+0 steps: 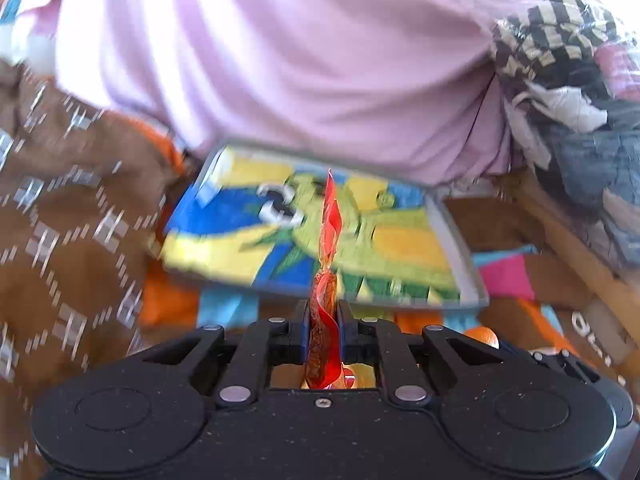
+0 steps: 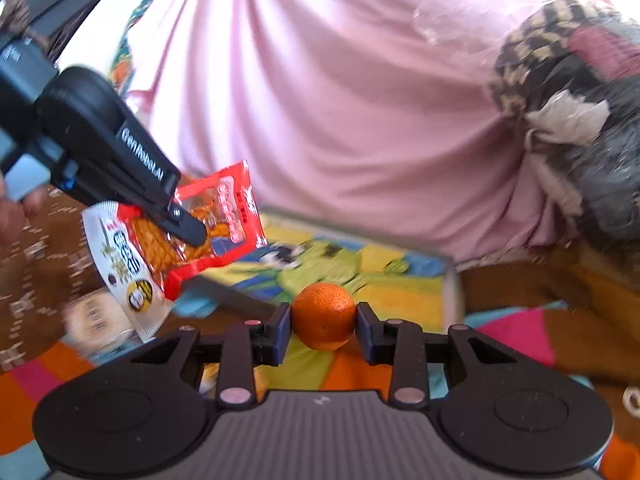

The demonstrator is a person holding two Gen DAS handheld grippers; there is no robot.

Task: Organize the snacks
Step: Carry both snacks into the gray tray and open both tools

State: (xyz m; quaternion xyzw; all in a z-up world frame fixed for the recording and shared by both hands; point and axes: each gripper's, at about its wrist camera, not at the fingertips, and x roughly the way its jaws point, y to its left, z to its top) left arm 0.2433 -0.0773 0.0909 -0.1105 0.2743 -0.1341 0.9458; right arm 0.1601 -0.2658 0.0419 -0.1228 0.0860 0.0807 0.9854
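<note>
orange (image 2: 323, 316) clamped in right gripper (image 2: 323, 322), tray (image 2: 454, 296) blurred; left gripper (image 1: 324, 322) pinching snack packet (image 1: 325, 320)

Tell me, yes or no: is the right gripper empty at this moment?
No. In the right wrist view the right gripper is closed on a small orange fruit, which sits clamped between its two fingers.
</note>
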